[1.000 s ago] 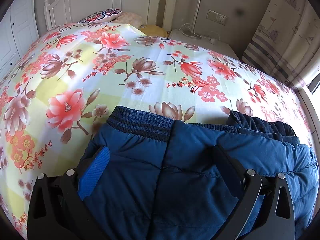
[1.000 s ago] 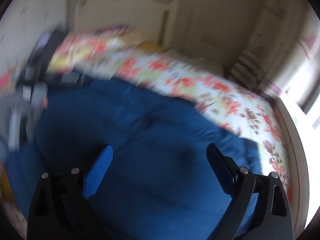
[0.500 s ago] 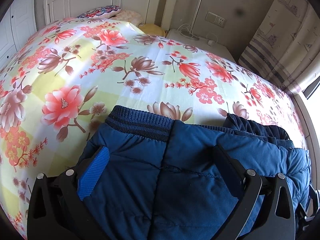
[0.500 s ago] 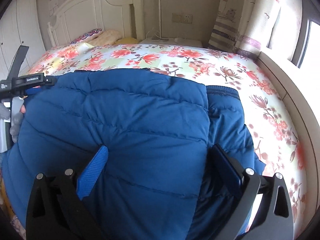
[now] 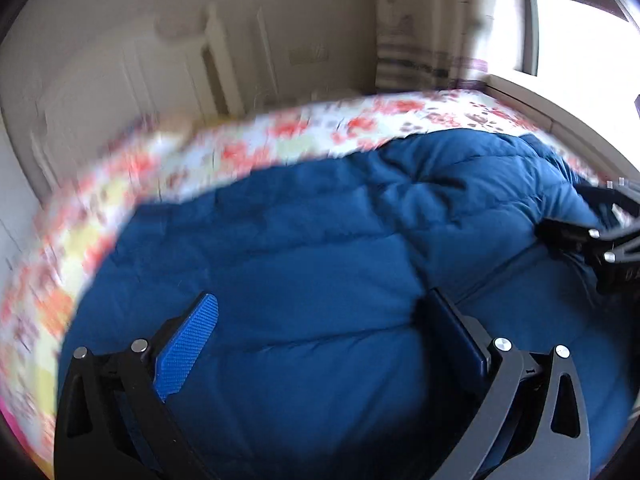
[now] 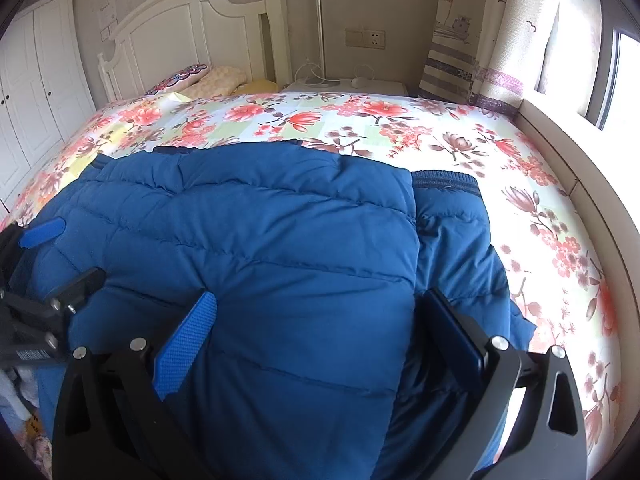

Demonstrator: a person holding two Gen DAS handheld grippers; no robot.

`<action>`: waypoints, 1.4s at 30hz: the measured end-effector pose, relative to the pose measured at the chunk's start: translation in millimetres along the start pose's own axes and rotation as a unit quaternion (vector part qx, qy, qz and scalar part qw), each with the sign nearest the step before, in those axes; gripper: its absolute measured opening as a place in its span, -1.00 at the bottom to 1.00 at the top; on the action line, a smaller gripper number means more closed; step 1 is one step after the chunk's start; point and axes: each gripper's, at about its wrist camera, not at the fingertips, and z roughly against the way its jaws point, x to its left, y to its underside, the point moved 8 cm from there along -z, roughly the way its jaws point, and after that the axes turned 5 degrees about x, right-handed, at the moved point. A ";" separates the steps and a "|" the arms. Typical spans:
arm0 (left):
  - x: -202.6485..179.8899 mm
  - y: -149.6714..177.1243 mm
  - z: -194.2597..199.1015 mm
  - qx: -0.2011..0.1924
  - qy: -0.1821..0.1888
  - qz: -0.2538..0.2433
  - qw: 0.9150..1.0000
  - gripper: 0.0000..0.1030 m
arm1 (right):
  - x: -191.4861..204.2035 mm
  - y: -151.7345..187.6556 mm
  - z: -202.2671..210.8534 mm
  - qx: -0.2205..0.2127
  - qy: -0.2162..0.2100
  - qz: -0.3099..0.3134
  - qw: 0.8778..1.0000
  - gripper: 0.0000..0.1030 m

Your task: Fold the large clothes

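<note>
A large blue quilted puffer jacket lies folded on the floral bedsheet; one panel overlaps a part ending in a dark ribbed cuff. My right gripper is open just above the jacket's near part, holding nothing. My left gripper is open over the jacket in the blurred left wrist view, and also shows at the left edge of the right wrist view. The right gripper shows at the right edge of the left wrist view.
A white headboard and pillows stand at the far end of the bed. A nightstand with a lamp pole, a curtain and a window ledge are at the right. White wardrobe doors are at the left.
My left gripper has swung quickly to the right, so its view is blurred and faces the jacket's body and the window. My right gripper has drawn back slightly and stays open.
</note>
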 end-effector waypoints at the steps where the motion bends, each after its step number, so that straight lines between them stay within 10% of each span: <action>1: 12.8 4.1 1.4 0.004 -0.006 0.014 1.000 0.91 | 0.2 0.4 -0.1 0.000 -0.001 -0.001 1.000 0.96; 9: 123.9 42.8 20.0 -0.005 -0.052 0.137 0.989 0.91 | -0.8 0.7 0.6 -0.001 -0.005 -0.002 1.000 0.96; 15: 126.7 45.8 16.5 0.003 -0.084 0.113 0.990 0.91 | 8.0 -2.5 25.7 -0.036 0.067 0.023 0.997 0.94; 24: 129.1 46.4 16.3 0.001 -0.079 0.116 0.990 0.91 | 126.6 56.2 43.5 -0.077 0.011 0.197 0.977 0.92; 37: 125.1 46.4 17.3 -0.001 -0.081 0.115 0.990 0.91 | -71.0 120.5 85.4 -0.094 0.018 -0.038 0.995 0.91; 42: 125.2 46.4 17.1 -0.001 -0.082 0.114 0.990 0.91 | -129.4 163.0 101.4 -0.121 -0.060 -0.173 0.976 0.91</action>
